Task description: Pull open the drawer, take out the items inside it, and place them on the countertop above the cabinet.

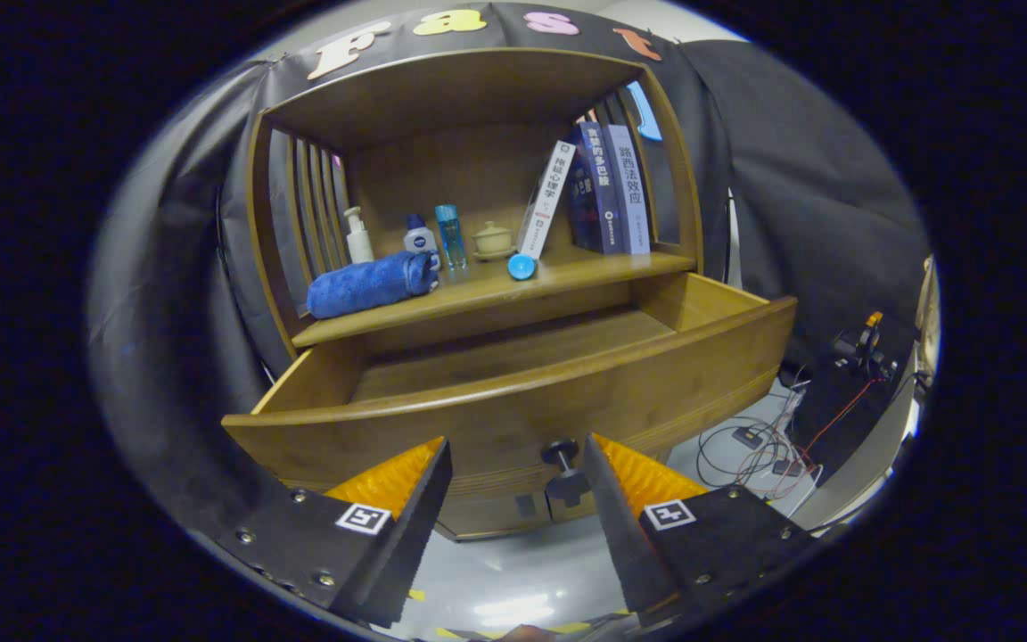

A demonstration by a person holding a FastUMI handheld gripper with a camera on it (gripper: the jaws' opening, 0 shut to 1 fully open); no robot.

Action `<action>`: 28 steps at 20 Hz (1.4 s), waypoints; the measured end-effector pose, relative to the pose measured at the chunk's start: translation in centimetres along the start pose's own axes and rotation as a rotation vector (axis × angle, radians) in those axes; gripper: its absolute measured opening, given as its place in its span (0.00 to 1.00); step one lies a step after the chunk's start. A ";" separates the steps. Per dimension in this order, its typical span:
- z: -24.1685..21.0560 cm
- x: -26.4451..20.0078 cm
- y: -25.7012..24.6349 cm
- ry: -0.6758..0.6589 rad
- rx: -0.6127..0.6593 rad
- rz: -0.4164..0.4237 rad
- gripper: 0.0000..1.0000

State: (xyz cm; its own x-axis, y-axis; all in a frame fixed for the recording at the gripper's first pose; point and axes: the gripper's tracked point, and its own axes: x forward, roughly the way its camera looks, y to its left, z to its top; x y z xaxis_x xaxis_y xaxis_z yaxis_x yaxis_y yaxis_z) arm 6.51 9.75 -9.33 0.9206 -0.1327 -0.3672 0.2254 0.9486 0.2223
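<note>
Spread claw (518,486) before curved wooden drawer (513,401)

- The drawer (513,392) front wall is hiding the near part of its floor, so any contents there are not showing.
- The rolled blue towel (371,283) is covering the base of the pump bottle (357,236).
- The gripper (518,499) fingers are running out of view at the picture's bottom.
- The cables (759,446) at lower right are blurring into a tangle.
</note>
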 end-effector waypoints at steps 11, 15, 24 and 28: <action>-1.3 0.0 -0.5 -0.022 0.013 0.042 0.91; -2.5 -0.2 -0.4 0.008 0.015 0.054 0.92; -3.2 0.3 -0.1 0.032 -0.010 0.054 0.93; -1.8 -0.2 -1.0 -0.023 0.004 0.034 0.93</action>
State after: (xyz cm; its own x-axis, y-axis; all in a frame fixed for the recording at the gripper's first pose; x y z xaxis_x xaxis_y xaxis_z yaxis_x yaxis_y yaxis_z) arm 5.49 9.40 -11.10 0.9349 -0.1066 -0.3385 0.1946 0.9516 0.2378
